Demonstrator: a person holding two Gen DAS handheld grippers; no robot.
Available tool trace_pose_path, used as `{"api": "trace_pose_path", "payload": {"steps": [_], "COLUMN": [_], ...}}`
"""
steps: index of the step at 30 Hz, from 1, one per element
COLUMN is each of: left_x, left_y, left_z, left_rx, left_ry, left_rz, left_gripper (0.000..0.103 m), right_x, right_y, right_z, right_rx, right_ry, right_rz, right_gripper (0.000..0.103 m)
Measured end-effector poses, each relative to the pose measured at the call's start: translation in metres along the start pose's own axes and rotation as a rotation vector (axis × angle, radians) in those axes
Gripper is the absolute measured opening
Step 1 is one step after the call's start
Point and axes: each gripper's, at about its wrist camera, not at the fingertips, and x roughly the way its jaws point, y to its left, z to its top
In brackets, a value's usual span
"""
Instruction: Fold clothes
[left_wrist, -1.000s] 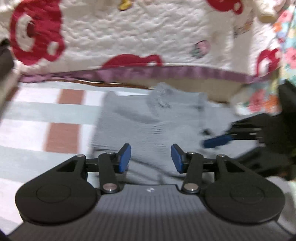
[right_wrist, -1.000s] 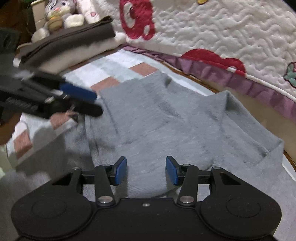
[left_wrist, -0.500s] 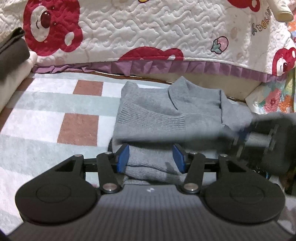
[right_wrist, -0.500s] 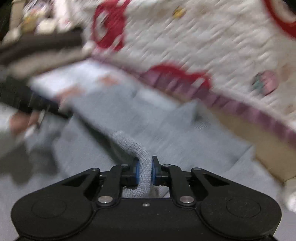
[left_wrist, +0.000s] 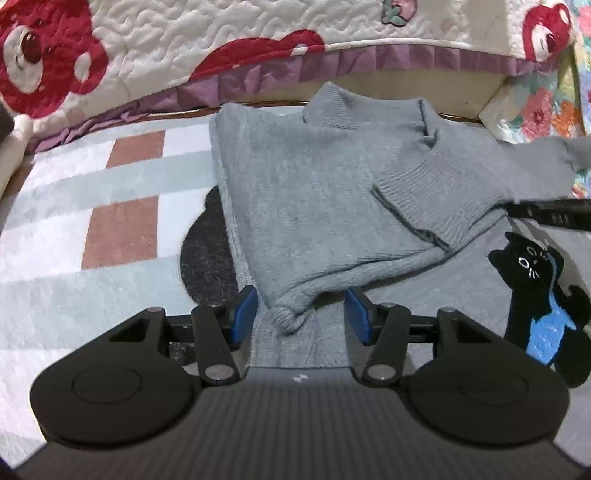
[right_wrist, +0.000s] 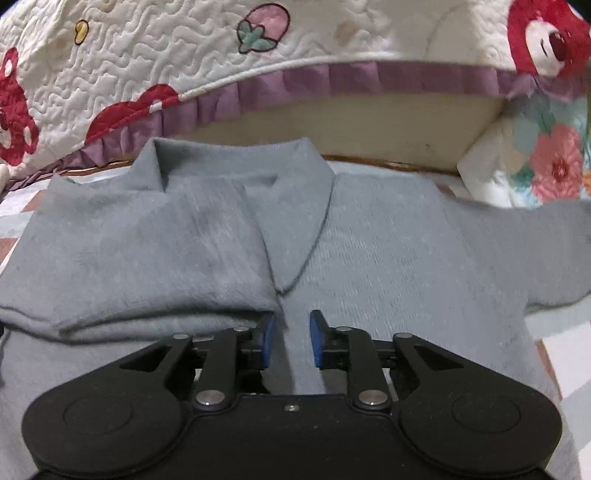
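Dim warm indoor light, soft shadows, strong fisheye bending at edges, sweater (right_wrist: 369, 236) slightly motion-blurred in right view, corners vignetted black

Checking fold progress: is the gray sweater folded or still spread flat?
Partly folded. One sleeve lies across the sweater chest; the other sleeve is spread sideways. Both hand-held grippers are open.

A plain grey knitted sweater (left_wrist: 332, 192) carries a black cat patch with a bright blue belly (left_wrist: 543, 295). It lies on a rug (left_wrist: 110, 206) checked in pale blue-grey, white and rust-brown. Behind it hangs a cream quilted bedspread (right_wrist: 184, 55) printed with red bears and pink strawberries, edged with a purple frill. Both grippers (left_wrist: 299, 314) (right_wrist: 291, 338) are black with blue finger pads.
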Motion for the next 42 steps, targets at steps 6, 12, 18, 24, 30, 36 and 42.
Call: {"api": "trace_pose_path", "payload": {"steps": [6, 12, 18, 24, 30, 36, 42], "left_x": [0.005, 0.002, 0.004, 0.006, 0.006, 0.006, -0.017], "left_y": [0.004, 0.008, 0.003, 0.009, 0.013, 0.013, -0.001], "left_z": [-0.001, 0.004, 0.000, 0.001, 0.001, 0.000, 0.010], "left_rx": [-0.015, -0.036, -0.004, -0.035, -0.071, -0.067, -0.002], "left_ry": [0.016, -0.007, -0.004, 0.004, 0.000, 0.007, -0.048], "left_rz": [0.043, 0.136, 0.159, 0.141, 0.148, 0.133, 0.139], "left_gripper": [0.052, 0.045, 0.041, 0.044, 0.044, 0.043, 0.044], "right_x": [-0.014, -0.015, 0.005, -0.003, 0.018, 0.018, -0.003], "right_y": [0.027, 0.052, 0.066, -0.008, -0.063, -0.088, -0.138], "right_z": [-0.009, 0.001, 0.008, 0.061, 0.054, 0.037, 0.026], "right_rx": [-0.284, -0.510, -0.742, -0.098, 0.184, 0.193, 0.244], "right_ry": [-0.084, -0.125, -0.144, -0.149, -0.019, -0.034, -0.064], "right_rz": [0.019, 0.044, -0.041, 0.029, 0.028, -0.071, -0.206], "right_gripper": [0.042, 0.042, 0.031, 0.009, 0.016, 0.018, 0.020]}}
